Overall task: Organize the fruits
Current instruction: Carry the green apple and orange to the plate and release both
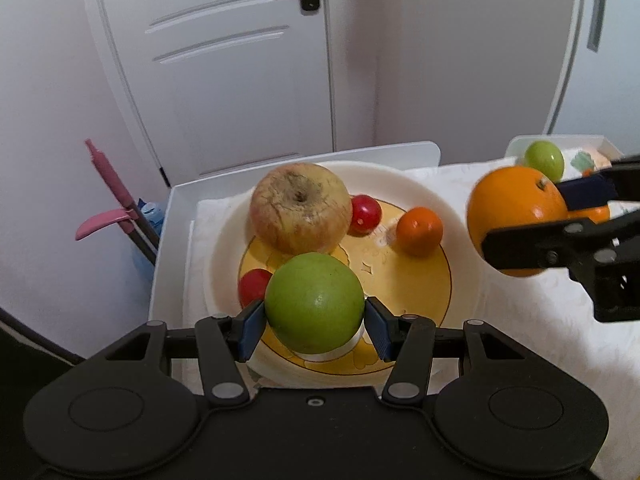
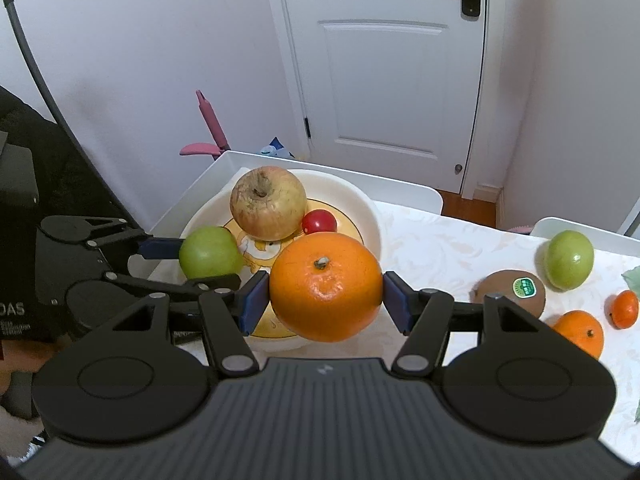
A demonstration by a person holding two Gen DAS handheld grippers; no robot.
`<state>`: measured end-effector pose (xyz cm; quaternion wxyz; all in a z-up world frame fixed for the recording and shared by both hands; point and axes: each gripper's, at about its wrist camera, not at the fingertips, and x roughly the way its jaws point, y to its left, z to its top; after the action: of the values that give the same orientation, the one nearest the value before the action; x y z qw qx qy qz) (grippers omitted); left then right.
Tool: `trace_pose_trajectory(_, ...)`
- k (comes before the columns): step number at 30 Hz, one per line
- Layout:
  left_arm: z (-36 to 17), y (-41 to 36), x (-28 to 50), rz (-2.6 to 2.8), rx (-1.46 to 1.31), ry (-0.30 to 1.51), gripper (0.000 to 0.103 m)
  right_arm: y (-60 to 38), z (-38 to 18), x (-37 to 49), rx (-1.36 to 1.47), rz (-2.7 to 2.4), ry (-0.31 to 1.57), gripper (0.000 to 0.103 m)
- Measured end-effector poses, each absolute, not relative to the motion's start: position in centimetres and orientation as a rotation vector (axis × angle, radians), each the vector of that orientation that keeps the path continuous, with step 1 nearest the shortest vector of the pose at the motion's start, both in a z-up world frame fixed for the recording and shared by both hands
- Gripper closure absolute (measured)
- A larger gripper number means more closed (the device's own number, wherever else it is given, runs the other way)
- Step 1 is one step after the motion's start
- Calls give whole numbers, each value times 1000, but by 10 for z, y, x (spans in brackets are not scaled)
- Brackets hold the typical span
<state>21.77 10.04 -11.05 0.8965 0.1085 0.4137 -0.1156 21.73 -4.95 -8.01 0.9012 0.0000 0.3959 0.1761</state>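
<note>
Green apple [image 1: 315,303], lower centre of the left view, sits clamped between the left gripper [image 1: 315,322] pads above the bowl [image 1: 424,188], ready for release. We hold the orange [image 2: 326,286] in the right gripper [image 2: 325,300], jaws half-wide, beside the rim. More fruit waits at right.

Two green apples [image 2: 209,257] [image 2: 569,259], one russet apple [image 2: 268,203], two oranges [image 2: 326,286] [image 2: 582,331], two mandarins [image 1: 419,231] [image 2: 624,309], two tomatoes [image 1: 365,215] [image 1: 253,287], one kiwi [image 2: 510,292], one bowl [image 2: 362,208]

Black tongs [image 1: 315,322] with blue pads [image 1: 252,330] and silver screws.
</note>
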Motion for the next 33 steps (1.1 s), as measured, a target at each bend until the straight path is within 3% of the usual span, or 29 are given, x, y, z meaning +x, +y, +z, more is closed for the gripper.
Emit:
trace_pose_trajectory(8, -121, 95, 219, -269, 274, 883, 42, -46, -83, 224, -8, 359, 830, 27)
trace_pose_trajectory(10, -116, 96, 216, -259, 276, 857, 9, -46, -82, 224, -11, 360, 829, 27)
trace_pose_trajectory(12, -108, 98, 210, -246, 262, 822, 3, -47, -79, 224, -16, 364, 826, 27)
trace_pose_trajectory(33, -86, 133, 165, -123, 102, 841, 3, -32, -103, 246, -30, 436, 877, 27)
